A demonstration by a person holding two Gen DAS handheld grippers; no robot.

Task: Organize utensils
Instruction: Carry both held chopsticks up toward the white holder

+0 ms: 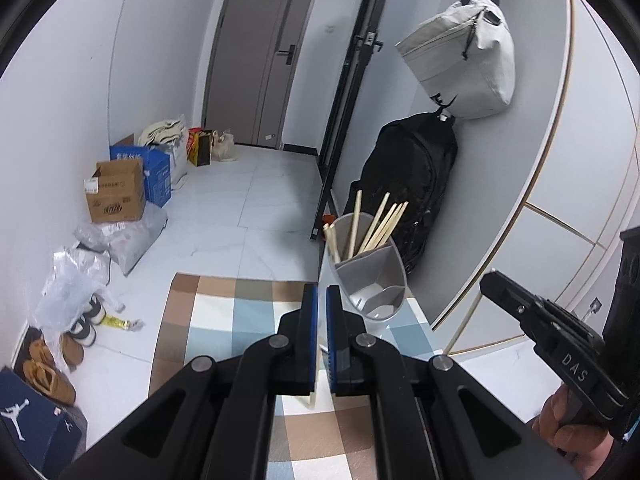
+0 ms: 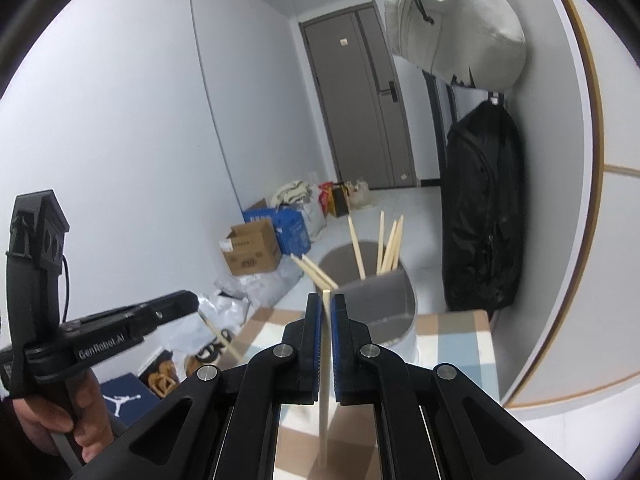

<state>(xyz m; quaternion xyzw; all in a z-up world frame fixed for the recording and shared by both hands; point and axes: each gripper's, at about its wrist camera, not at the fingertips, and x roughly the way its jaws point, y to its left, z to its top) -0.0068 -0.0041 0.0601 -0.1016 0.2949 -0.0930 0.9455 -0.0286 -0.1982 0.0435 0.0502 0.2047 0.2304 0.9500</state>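
A grey divided utensil holder [image 1: 372,276] [image 2: 384,304] stands at the far edge of a checked tablecloth [image 1: 224,320] [image 2: 452,344]. Several wooden chopsticks [image 1: 378,224] [image 2: 390,244] lean in its back compartment. My left gripper [image 1: 322,308] [image 2: 192,300] is shut on one chopstick [image 1: 315,380] [image 2: 224,340], which hangs below the pads. It sits just left of the holder. My right gripper [image 2: 326,304] [image 1: 486,280] is shut on another chopstick [image 2: 325,380] [image 1: 460,328], held nearly upright in front of the holder.
A white bag [image 1: 460,52] and a black backpack [image 1: 412,184] hang on the wall behind the holder. Right of them curves a white cabinet [image 1: 560,208]. Cardboard boxes [image 1: 116,192], plastic bags and shoes [image 1: 48,372] line the floor on the left. A grey door [image 1: 260,56] is at the back.
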